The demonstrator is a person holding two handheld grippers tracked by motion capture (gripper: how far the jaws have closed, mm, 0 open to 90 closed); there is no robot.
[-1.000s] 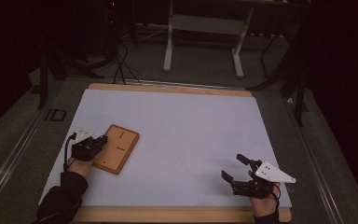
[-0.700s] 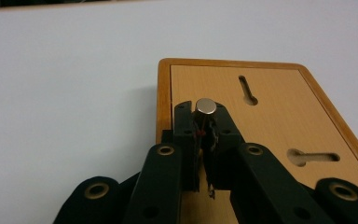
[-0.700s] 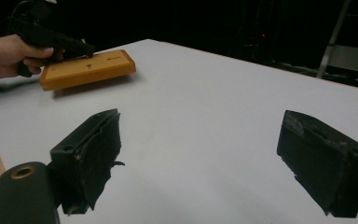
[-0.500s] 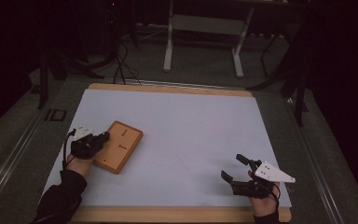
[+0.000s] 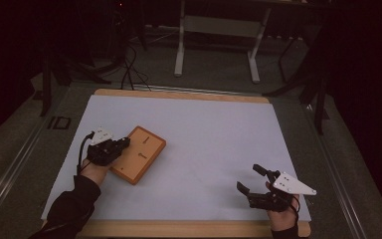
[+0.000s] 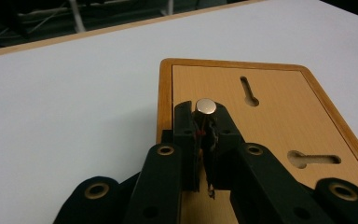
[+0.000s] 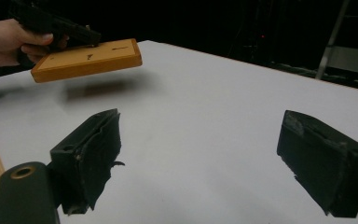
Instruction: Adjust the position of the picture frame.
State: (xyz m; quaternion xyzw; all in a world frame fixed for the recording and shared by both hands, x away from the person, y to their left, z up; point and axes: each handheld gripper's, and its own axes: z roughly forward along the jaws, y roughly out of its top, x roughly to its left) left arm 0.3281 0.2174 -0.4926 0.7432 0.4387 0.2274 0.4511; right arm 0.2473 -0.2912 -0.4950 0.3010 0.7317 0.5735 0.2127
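The wooden board is held off the table by the left gripper — clamped on its metal pin; the right gripper, jaws wide and empty, is kept well apart.

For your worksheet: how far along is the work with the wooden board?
Done: the left gripper has its jaws shut on the wooden board, lifted clear above its shadow in the right gripper view. In hand: carrying it. Left: setting it down; the right gripper waits open.

Laboratory recording bay: white-covered table on grey carpet, dark surround, stand legs, floor cables.
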